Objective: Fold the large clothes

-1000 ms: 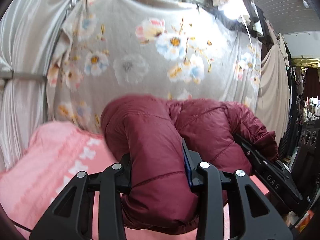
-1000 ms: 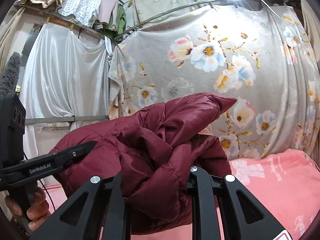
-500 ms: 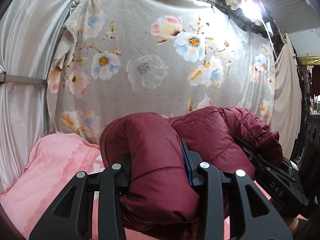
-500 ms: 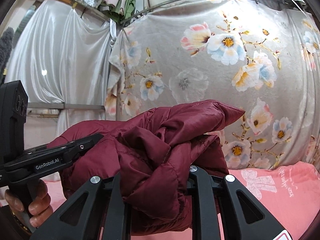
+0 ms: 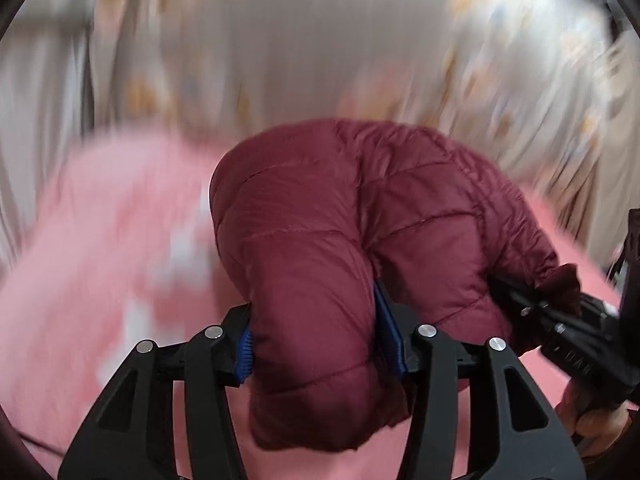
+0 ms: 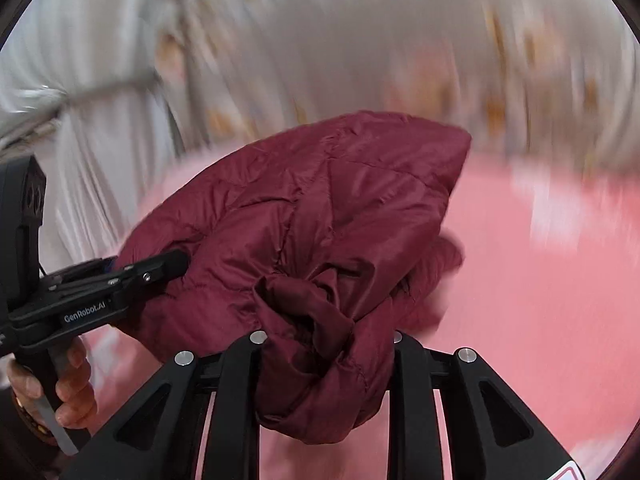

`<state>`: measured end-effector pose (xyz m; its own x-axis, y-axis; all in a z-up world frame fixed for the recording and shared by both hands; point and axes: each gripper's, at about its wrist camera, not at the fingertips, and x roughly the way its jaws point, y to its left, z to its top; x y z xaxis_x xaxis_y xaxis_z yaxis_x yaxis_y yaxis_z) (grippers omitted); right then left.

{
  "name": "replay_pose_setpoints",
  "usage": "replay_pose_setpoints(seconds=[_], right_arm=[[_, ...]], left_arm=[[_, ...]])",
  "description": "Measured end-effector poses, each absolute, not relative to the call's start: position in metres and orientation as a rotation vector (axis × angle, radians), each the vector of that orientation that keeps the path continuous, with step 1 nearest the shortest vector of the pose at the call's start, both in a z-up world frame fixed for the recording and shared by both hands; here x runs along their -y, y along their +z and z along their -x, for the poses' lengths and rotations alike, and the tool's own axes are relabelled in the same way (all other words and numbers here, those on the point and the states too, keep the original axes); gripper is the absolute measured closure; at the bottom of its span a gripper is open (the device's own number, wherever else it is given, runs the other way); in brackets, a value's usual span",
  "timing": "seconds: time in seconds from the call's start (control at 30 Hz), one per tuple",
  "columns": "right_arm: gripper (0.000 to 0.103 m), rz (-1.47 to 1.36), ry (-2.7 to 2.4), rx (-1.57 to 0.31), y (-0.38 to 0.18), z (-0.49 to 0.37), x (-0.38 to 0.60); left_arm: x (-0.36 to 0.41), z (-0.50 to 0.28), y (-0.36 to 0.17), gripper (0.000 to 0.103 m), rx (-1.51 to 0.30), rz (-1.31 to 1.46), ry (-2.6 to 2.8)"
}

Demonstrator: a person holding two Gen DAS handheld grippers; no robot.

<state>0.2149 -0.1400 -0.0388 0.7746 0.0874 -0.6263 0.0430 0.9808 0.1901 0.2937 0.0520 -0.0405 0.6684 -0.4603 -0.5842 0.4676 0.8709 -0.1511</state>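
A maroon puffer jacket (image 5: 360,216) hangs bunched between both grippers above the pink bed sheet (image 5: 100,240). My left gripper (image 5: 312,336) is shut on a thick quilted fold of it, blue pads pressed into both sides. The jacket also fills the middle of the right wrist view (image 6: 320,216), where my right gripper (image 6: 326,344) is shut on a crumpled wad of its fabric. The left gripper also shows in the right wrist view (image 6: 168,264), clamped on the jacket's left end. The right gripper shows in the left wrist view (image 5: 516,292) at the jacket's cuff.
The pink sheet (image 6: 540,280) spreads below and to the right. A grey floral curtain (image 5: 320,40) hangs behind the bed, blurred by motion. White drapes (image 6: 80,140) hang at the left.
Both wrist views have swung downward fast: the curtain is blurred and the pink sheet now fills the lower half. The jacket stays clamped in both grippers and has dropped toward the bed.
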Motion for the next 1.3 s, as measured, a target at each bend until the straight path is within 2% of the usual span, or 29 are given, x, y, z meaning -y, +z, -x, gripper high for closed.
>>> replay_pose_setpoints(seconds=[0.03,0.07,0.13,0.17,0.2,0.37,0.47,0.53,0.6,0.67,0.7,0.83,1.03,1.17,1.3], right_arm=[[0.073,-0.266,0.02,-0.748,-0.06,-0.214,0.147],[0.065,-0.338,0.018,-0.759,-0.074,-0.206,0.154],[0.054,-0.393,0.007,-0.765,-0.077,-0.198,0.162],[0.045,-0.409,-0.011,-0.768,-0.075,-0.193,0.166],[0.042,-0.412,-0.034,-0.764,-0.073,-0.189,0.168],[0.04,-0.454,-0.089,-0.711,-0.058,-0.152,0.183],[0.04,-0.462,-0.085,-0.695,-0.051,-0.143,0.187],[0.04,-0.464,-0.074,-0.681,-0.042,-0.138,0.186],[0.046,-0.438,-0.07,-0.657,-0.033,-0.137,0.182],[0.09,-0.334,-0.086,-0.686,-0.031,-0.143,0.168],[0.093,-0.291,-0.098,-0.716,-0.034,-0.151,0.163],[0.093,-0.254,-0.129,-0.775,-0.052,-0.176,0.161],[0.096,-0.215,-0.135,-0.752,-0.045,-0.227,0.164],[0.096,-0.186,-0.155,-0.828,-0.072,-0.255,0.161],[0.096,-0.192,-0.153,-0.851,-0.085,-0.245,0.157]], left_arm=[[-0.055,-0.299,-0.066,0.04,-0.743,-0.008,-0.464],[-0.063,-0.296,-0.078,0.036,-0.749,0.02,-0.447],[-0.078,-0.281,-0.079,0.034,-0.735,0.061,-0.459],[-0.082,-0.276,-0.076,0.034,-0.733,0.063,-0.453],[-0.084,-0.272,-0.073,0.032,-0.732,0.06,-0.44],[-0.088,-0.256,-0.062,0.031,-0.765,0.046,-0.327],[-0.093,-0.252,-0.065,0.023,-0.826,0.099,-0.301],[-0.104,-0.25,-0.068,0.022,-0.847,0.164,-0.301],[-0.113,-0.246,-0.071,0.022,-0.867,0.211,-0.318],[-0.116,-0.242,-0.075,0.022,-0.884,0.205,-0.324],[-0.115,-0.24,-0.078,0.023,-0.888,0.182,-0.31],[-0.106,-0.236,-0.088,0.023,-0.897,0.086,-0.287],[-0.102,-0.259,-0.089,0.023,-0.867,0.026,-0.178],[-0.095,-0.287,-0.102,0.022,-0.895,-0.019,-0.139],[-0.098,-0.292,-0.109,0.017,-0.902,-0.025,-0.141]])
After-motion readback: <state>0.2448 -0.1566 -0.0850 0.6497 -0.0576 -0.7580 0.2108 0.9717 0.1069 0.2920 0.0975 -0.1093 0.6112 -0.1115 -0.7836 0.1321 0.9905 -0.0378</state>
